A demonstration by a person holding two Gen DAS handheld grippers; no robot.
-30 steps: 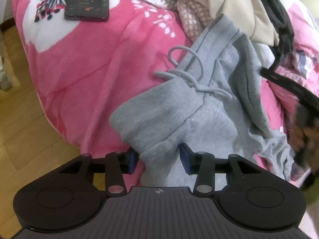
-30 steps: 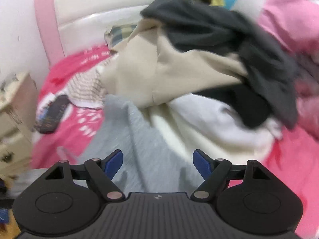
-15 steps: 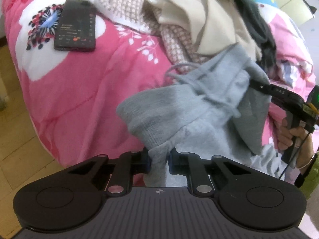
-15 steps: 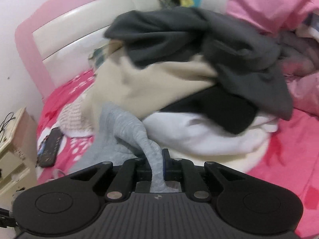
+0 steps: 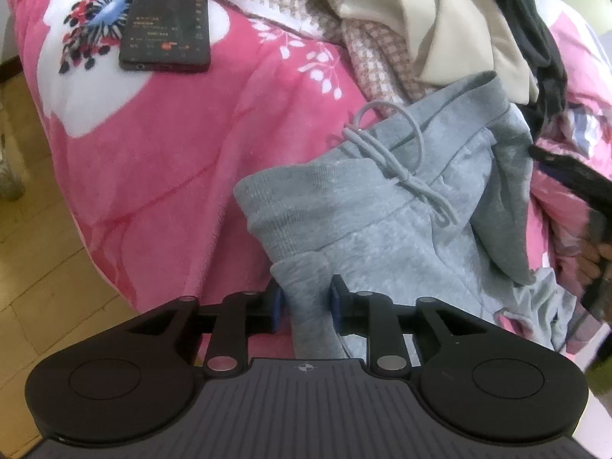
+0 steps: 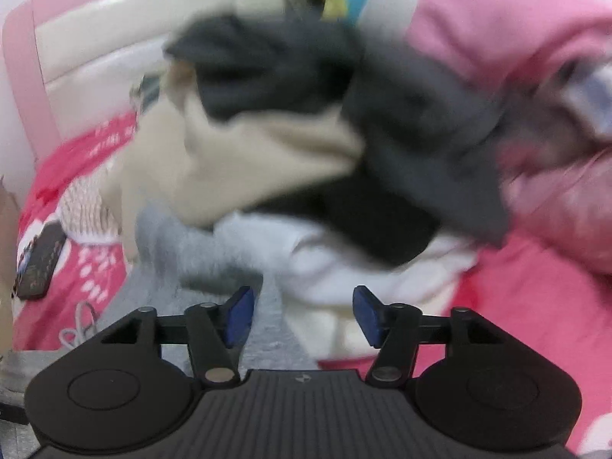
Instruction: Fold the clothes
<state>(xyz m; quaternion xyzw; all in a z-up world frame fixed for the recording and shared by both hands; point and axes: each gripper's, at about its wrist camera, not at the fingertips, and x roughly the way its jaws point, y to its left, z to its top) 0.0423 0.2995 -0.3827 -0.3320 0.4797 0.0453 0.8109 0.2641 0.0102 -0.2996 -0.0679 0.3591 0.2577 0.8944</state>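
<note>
Bunching grey sweatpants (image 5: 382, 229), drawstring knotted; left gripper (image 5: 306, 298) pinching waistband; right gripper (image 6: 302, 315) released.

My right wrist view is smeared: the dark garment (image 6: 306, 72) and beige one (image 6: 244, 160) lack edges. On the left wrist view the phone's (image 5: 166, 19) text is unreadable, and the right gripper (image 5: 596, 229) is blurred, cropped.

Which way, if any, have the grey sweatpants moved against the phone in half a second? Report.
Yes. The grey sweatpants have slackened; their drawstring knot lies leftward, nearer the phone on the pink blanket.
</note>
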